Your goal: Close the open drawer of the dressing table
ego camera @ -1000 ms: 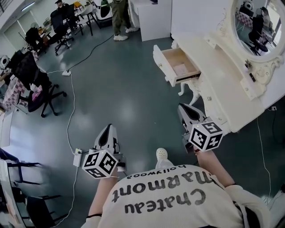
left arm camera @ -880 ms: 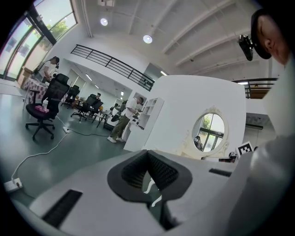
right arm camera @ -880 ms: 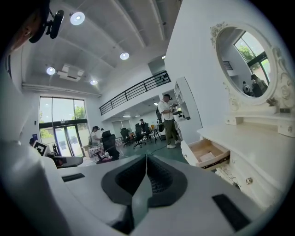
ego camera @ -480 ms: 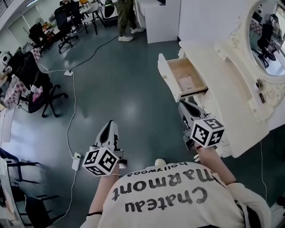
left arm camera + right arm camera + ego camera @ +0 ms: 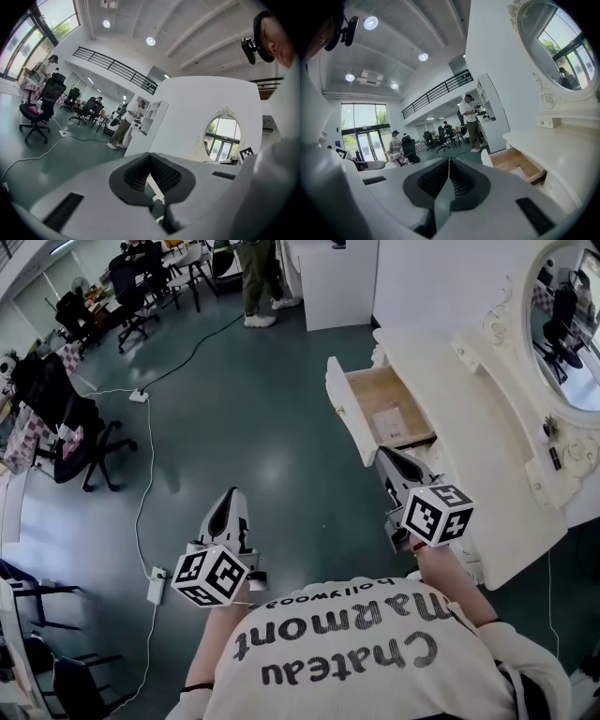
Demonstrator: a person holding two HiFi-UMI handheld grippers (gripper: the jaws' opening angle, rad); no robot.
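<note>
The cream dressing table stands at the right under an oval mirror. Its drawer is pulled out to the left, with a paper lying inside and the white front panel facing the floor space. My right gripper is shut with nothing in it, just short of the drawer's near side and beside the table's edge. In the right gripper view the drawer lies ahead to the right of the closed jaws. Over bare floor to the left, my left gripper is shut and holds nothing.
A white cable and a power strip lie on the grey floor at the left. Office chairs stand along the left edge. A person stands at the back next to a white cabinet.
Both grippers have come forward towards the dressing table, and the drawer now lies closer to the right gripper. The drawer stays open and both grippers stay shut.
</note>
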